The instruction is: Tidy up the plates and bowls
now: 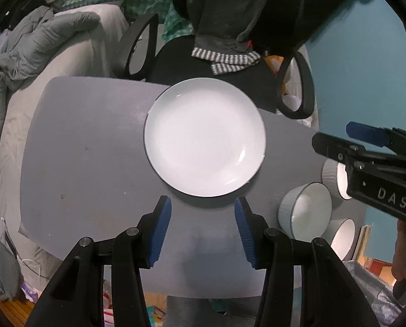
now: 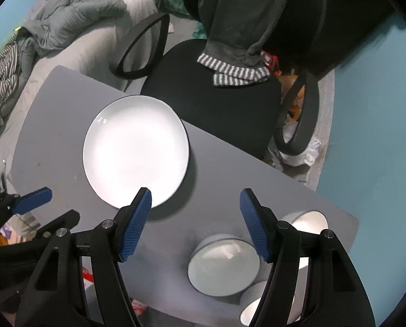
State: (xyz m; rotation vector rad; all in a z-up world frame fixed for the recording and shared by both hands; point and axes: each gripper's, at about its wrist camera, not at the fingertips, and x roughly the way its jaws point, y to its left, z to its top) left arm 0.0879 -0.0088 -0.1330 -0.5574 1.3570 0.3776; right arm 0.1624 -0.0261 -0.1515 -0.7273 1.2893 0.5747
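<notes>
Left hand-held gripper (image 1: 203,204) gaping, empty, white plate (image 1: 205,137) dead ahead; right hand-held gripper (image 2: 196,197) likewise spread and empty, above nearest bowl (image 2: 224,264).

the plate (image 1: 205,137) looks like glossy white ceramic with a thin dark rim. the bowls (image 2: 224,265) have ribbed matt outsides and smooth glazed insides. the counter (image 1: 88,147) is matt grey, faintly stained. each gripper's pads (image 1: 161,231) are ribbed blue rubber on black plastic.

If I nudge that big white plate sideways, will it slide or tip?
The white plate lies flat on the smooth grey table, so it would probably slide, not tip. Its glossy glaze looks slippery for the pads. It appears ceramic, so likely rigid and chip-prone near the table edge.
</notes>
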